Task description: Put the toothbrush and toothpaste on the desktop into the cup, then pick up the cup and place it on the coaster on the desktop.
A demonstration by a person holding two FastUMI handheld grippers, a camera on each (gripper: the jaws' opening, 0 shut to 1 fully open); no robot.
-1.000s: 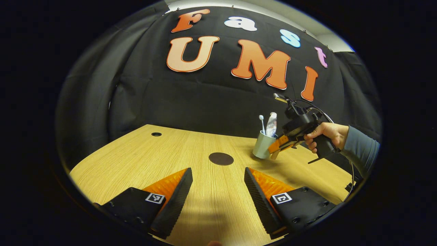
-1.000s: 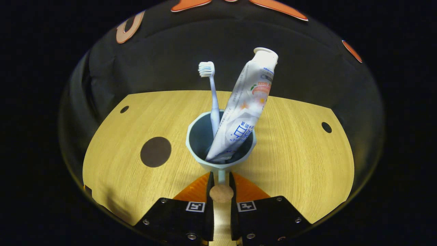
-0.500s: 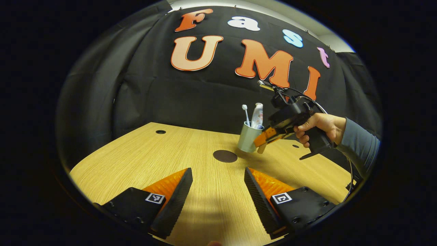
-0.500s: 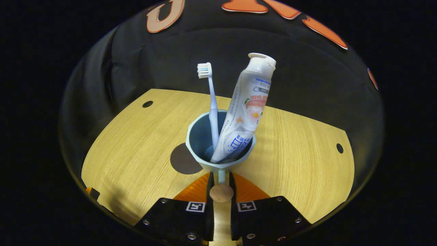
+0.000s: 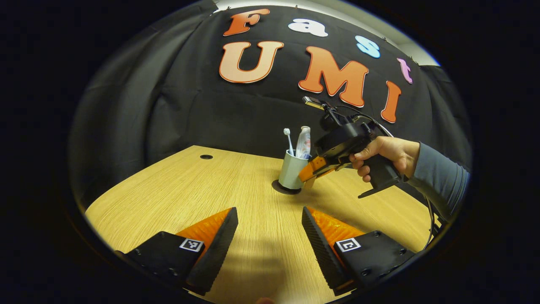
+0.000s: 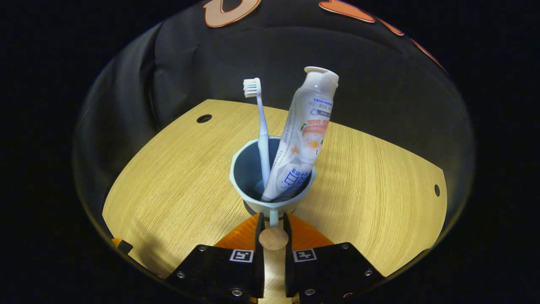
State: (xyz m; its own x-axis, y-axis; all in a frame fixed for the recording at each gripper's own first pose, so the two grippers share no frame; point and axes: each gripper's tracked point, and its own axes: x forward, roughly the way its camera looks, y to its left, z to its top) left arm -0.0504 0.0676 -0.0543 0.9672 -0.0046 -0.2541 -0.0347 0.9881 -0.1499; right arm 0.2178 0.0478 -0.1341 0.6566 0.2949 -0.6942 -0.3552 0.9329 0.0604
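Note:
A pale blue cup [image 5: 290, 170] holds a white toothbrush [image 5: 288, 138] and a toothpaste tube [image 5: 303, 142], both standing upright. The cup is over the dark round coaster [image 5: 287, 189], its base on it or just above; I cannot tell which. My right gripper [image 5: 311, 172], held by a hand [image 5: 388, 151], is shut on the cup's handle. In the right gripper view the cup [image 6: 246, 169], toothbrush [image 6: 262, 126] and toothpaste [image 6: 304, 135] sit just ahead of the right gripper [image 6: 273, 219], whose fingers pinch the handle with its wooden knob [image 6: 273, 237]. My left gripper [image 5: 270, 216] hovers open over the near table.
The wooden table [image 5: 190, 190] has a cable hole [image 5: 206, 156] at its far left. Two more holes [image 6: 204, 118] [image 6: 436, 190] show in the right gripper view. A grey sleeve [image 5: 441, 179] reaches in from the right. Black cloth walls close off the back.
The right gripper has carried the cup leftward off the bare table and onto or just above the coaster, which is now mostly hidden under it. The left gripper has stayed open and still.

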